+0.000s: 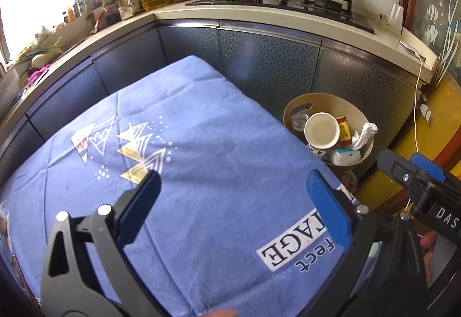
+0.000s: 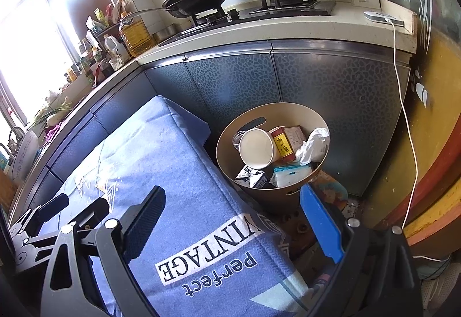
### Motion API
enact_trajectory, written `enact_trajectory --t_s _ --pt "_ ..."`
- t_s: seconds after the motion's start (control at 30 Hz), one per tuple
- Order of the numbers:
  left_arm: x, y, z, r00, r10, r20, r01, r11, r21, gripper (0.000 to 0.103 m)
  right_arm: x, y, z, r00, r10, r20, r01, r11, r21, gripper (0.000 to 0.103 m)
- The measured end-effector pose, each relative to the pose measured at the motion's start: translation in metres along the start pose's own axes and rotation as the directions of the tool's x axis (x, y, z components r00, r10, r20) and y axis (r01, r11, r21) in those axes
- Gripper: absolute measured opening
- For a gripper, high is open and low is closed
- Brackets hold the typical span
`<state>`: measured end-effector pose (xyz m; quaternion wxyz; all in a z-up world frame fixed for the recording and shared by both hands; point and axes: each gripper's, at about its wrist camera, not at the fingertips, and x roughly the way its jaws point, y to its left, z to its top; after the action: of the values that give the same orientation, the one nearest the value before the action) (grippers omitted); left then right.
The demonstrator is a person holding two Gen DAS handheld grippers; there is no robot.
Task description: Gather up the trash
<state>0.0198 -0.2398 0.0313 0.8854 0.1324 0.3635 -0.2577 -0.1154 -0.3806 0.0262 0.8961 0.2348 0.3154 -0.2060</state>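
trash all in the bin, both grippers empty over the blue cloth

left wrist view: the left gripper (image 1: pixel 233 201) hangs with its fingers spread wide and nothing between them, over the blue cloth-covered table (image 1: pixel 178 126). no loose trash shows on the cloth here. the tan waste bin (image 1: pixel 298 103) stands on the floor just off the table's far right corner, ahead and to the right of this gripper. inside it lie a white paper cup (image 1: pixel 322 129), a red and yellow box (image 1: pixel 343 128), a crumpled tissue (image 1: pixel 365 132) and a pale tissue pack (image 1: pixel 345 156). the right gripper (image 1: pixel 415 173) shows at the right edge, nearer the bin than the left one.

right wrist view: the right gripper (image 2: pixel 236 216) is likewise open and carries nothing, held over the table's right edge (image 2: pixel 201 173). the waste bin (image 2: pixel 227 141) lies almost straight ahead and a little right of its midline, its open mouth tilted toward the camera. the cup (image 2: pixel 256 147) lies on its side with its long axis roughly across the fingers; box (image 2: pixel 283 145), tissue (image 2: pixel 314 144) and pack (image 2: pixel 291 174) crowd beside it.

judging from this, collecting looks finished or nearly so; any further move at the bin falls to the right hand.
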Motion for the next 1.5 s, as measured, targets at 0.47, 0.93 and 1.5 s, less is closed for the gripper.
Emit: enact_trajectory --t_s 0.47,0.93,1.5 --pt "0.0042 -0.004 -0.0016 1.0 0.01 -0.009 -0.01 1.0 0.026 0.097 0.0026 -0.0044 -0.0013 1.0 0.007 -0.004 -0.007 1.0 0.011 0.092" --pt "0.0073 -0.0045 -0.0044 1.0 0.005 -0.026 -0.005 1.0 0.03 0.097 0.0049 -0.0049 -0.0012 1.0 0.009 -0.007 -0.009 1.0 0.011 0.092" --pt "0.0089 -0.0075 -0.0062 1.0 -0.001 -0.03 0.002 0.999 0.041 0.097 0.0053 -0.0054 -0.0005 1.0 0.008 -0.007 -0.008 1.0 0.011 0.092"
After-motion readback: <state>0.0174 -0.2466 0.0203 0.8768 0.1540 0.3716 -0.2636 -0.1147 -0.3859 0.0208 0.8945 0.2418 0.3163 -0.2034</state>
